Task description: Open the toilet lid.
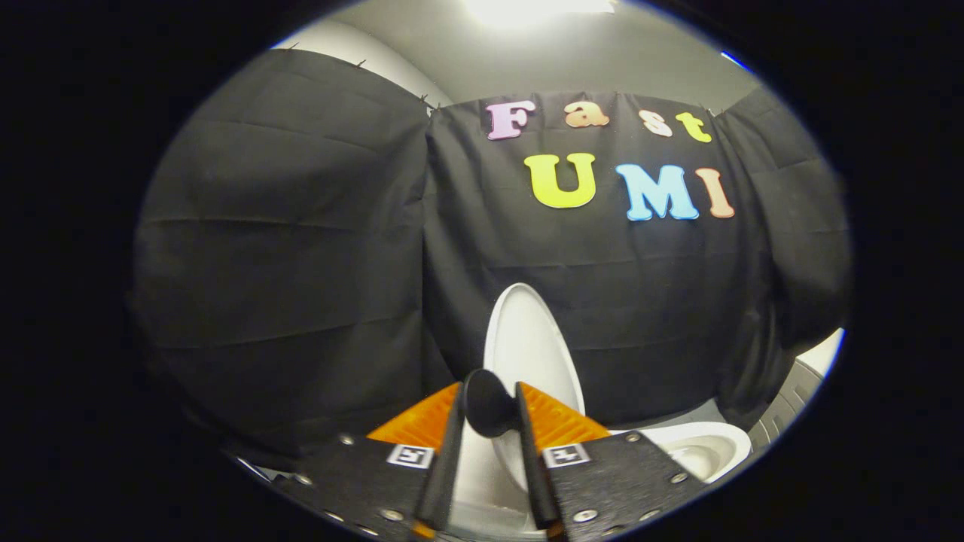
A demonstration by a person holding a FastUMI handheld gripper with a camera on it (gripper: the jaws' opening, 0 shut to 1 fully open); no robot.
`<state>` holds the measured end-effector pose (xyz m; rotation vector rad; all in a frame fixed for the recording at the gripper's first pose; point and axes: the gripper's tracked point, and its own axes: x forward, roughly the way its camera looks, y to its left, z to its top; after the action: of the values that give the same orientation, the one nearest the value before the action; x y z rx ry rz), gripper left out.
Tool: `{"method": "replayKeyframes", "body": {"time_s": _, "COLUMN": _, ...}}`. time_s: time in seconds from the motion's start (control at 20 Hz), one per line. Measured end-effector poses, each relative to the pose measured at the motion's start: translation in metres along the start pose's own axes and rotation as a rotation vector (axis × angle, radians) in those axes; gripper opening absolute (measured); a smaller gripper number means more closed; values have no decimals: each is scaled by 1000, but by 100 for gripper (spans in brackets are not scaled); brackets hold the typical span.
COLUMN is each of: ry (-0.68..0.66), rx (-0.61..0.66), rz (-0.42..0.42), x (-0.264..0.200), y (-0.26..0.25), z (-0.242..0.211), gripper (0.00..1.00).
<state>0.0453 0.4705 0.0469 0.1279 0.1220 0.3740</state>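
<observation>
**Spotter:** Where's the lid from where you sit?

**Operator:** The toilet lid point(531, 339) stands raised, nearly upright, its pale inner face toward me and its long axis running up and down. It rises just beyond the gripper point(489, 421), a touch to the right of centre, with the black cloth wall point(301, 248) behind it.

**Spotter:** And the jaws?

**Operator:** Close together, with a dark rounded knob point(488, 410) sitting between them at the tips. It looks like a handle fixed to the lid's edge, and I judge the jaws are clamped on it, both fingers pressed against its sides.

**Spotter:** What's under you?

**Operator:** The white bowl rim point(700, 448) shows low and to the right of the fingers, well below the lid's top.

**Spotter:** So how far along are we?

**Operator:** I'd say the lid is essentially open. What matters now is that it lies straight ahead and leans back toward the wall, so any further push should go forward along the fingers until it rests, then I let go. Releasing too early might let it fall back down.
</observation>
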Motion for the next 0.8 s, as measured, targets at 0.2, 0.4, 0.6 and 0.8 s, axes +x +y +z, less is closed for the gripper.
{"method": "replayKeyframes", "body": {"time_s": 0.2, "ry": -77, "rx": 34, "rz": -2, "x": -35, "y": -37, "z": 31, "gripper": 96}}
{"method": "replayKeyframes", "body": {"time_s": 0.4, "ry": -102, "rx": 39, "rz": 11, "x": -57, "y": -69, "z": 36, "gripper": 97}}
{"method": "replayKeyframes", "body": {"time_s": 0.6, "ry": -104, "rx": 4, "rz": 41, "x": -78, "y": -87, "z": 41, "gripper": 96}}
{"method": "replayKeyframes", "body": {"time_s": 0.8, "ry": -145, "rx": -8, "rz": 22, "x": -112, "y": -120, "z": 57, "gripper": 97}}
